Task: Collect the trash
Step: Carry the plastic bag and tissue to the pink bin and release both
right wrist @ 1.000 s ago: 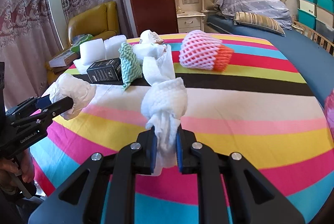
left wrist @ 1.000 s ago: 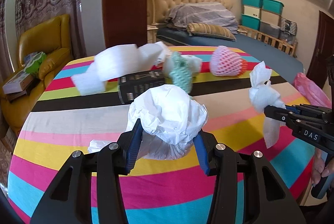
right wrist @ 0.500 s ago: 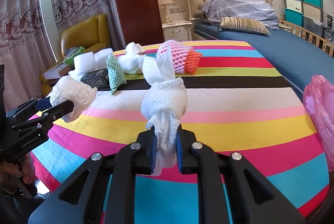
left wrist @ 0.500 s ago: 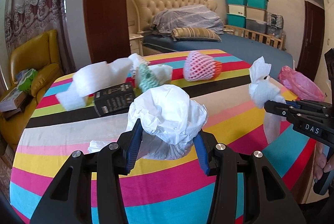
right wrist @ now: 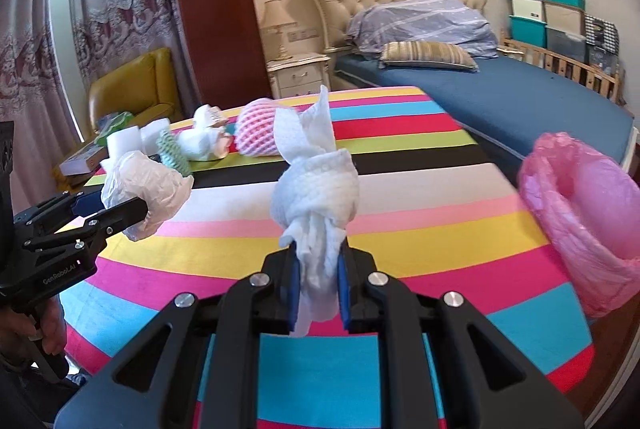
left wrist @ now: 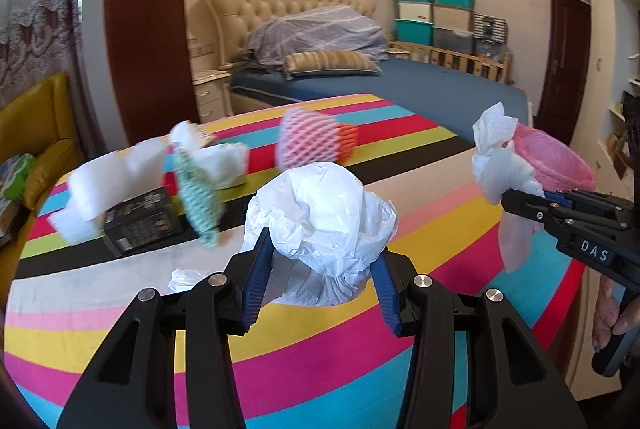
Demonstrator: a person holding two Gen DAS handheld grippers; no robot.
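My left gripper point(left wrist: 320, 285) clamps a crumpled white plastic bag point(left wrist: 320, 217), my right gripper point(right wrist: 318, 283) pinches a knotted paper towel point(right wrist: 316, 185), both above the striped table point(right wrist: 420, 229), near the pink bin bag point(right wrist: 580, 213).

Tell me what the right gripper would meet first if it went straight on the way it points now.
Probably the striped tablecloth. The right gripper, shut on a paper towel, points down over bare stripes; the pink bag lies off to its right. Depth is uncertain.

"DAS" stands on the right gripper point(left wrist: 520, 203); "GenRoboLAI", perhaps misread, on the left gripper point(right wrist: 132, 213).
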